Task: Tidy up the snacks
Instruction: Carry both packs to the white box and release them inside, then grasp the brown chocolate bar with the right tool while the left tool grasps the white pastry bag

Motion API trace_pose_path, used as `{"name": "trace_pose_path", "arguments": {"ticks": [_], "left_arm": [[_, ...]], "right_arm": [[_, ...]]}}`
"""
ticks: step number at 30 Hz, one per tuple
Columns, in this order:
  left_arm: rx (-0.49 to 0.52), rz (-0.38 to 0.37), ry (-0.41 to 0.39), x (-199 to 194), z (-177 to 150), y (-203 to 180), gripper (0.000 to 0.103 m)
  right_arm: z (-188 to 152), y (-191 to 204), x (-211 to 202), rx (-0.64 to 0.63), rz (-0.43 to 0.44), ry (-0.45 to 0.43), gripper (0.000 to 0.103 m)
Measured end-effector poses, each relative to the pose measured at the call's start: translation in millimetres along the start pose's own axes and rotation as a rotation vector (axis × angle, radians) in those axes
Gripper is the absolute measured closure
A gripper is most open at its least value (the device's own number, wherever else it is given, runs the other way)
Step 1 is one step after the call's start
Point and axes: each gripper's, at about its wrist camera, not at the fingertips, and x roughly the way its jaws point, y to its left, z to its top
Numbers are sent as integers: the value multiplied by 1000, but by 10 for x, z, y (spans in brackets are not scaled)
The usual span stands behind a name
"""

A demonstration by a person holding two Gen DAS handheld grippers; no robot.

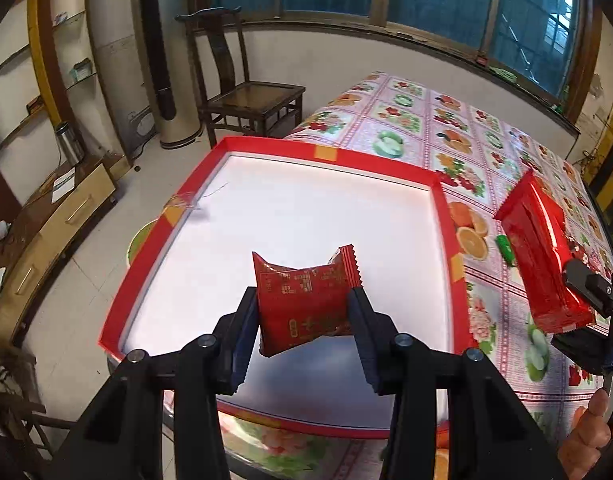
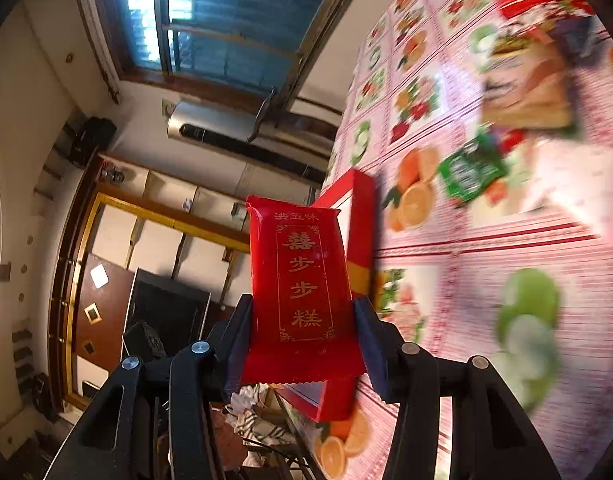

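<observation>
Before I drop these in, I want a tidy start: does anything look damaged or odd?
The red box's left rim looks scuffed or torn near its yellow patch. Both held packets, square and long, look intact.

Black left tool (image 1: 303, 312); silver screws; blue-edged pads

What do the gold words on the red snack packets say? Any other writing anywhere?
"洪五味" across the top of the long red packet in the right gripper.
"囍步步糕" down the same packet, inside a gold frame.
Small red packet in the left gripper: gold print, too small to read.
Green packet on the tablecloth: lettering too blurred to read.
</observation>
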Motion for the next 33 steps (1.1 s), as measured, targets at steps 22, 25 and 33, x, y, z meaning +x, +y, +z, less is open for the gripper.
{"name": "trace_pose_path", "arguments": {"ticks": [22, 25, 33], "left_arm": [[143, -51, -110, -444, -231, -635, 29], [185, -110, -90, -446, -293, -953, 28], [224, -183, 28, -368, -364, -1698, 27]], "right_arm": [[141, 193, -344, -253, -494, -161, 44], [263, -11, -793, -255, -705, -228, 44], [492, -468, -1181, -216, -971, -175, 44]]}}
